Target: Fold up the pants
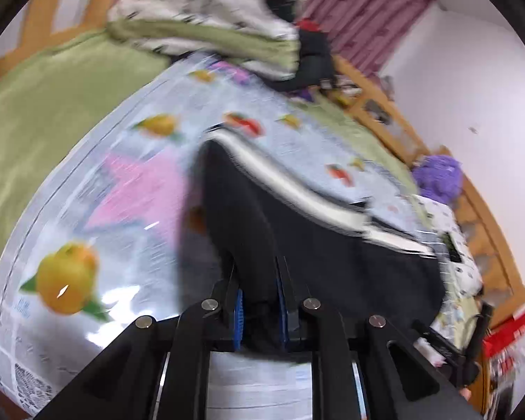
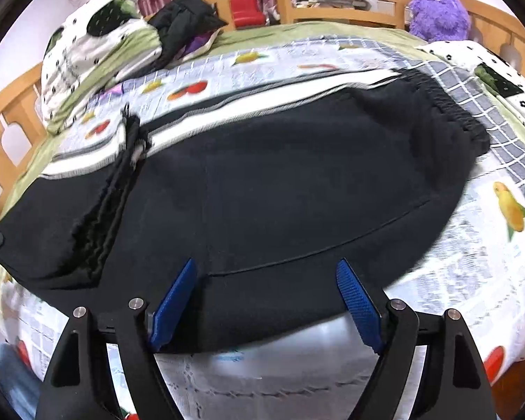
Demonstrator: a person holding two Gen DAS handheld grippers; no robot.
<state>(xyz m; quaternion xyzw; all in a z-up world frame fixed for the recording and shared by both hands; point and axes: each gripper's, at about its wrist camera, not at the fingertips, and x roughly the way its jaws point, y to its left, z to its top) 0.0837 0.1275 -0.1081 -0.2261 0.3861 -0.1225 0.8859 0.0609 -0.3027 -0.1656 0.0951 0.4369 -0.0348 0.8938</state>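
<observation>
Left wrist: hand-held gripper (image 1: 260, 309) pinching pants (image 1: 297, 231).

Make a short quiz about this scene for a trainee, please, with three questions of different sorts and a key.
1. True or false: the left gripper is shut on the pants.
2. The right gripper is: A) open above the pants, B) shut on the pants, C) holding the toy.
3. Fill in: the purple toy sits at the bed's far ____ corner in the right wrist view.

Key: 1 true; 2 A; 3 right.
</observation>
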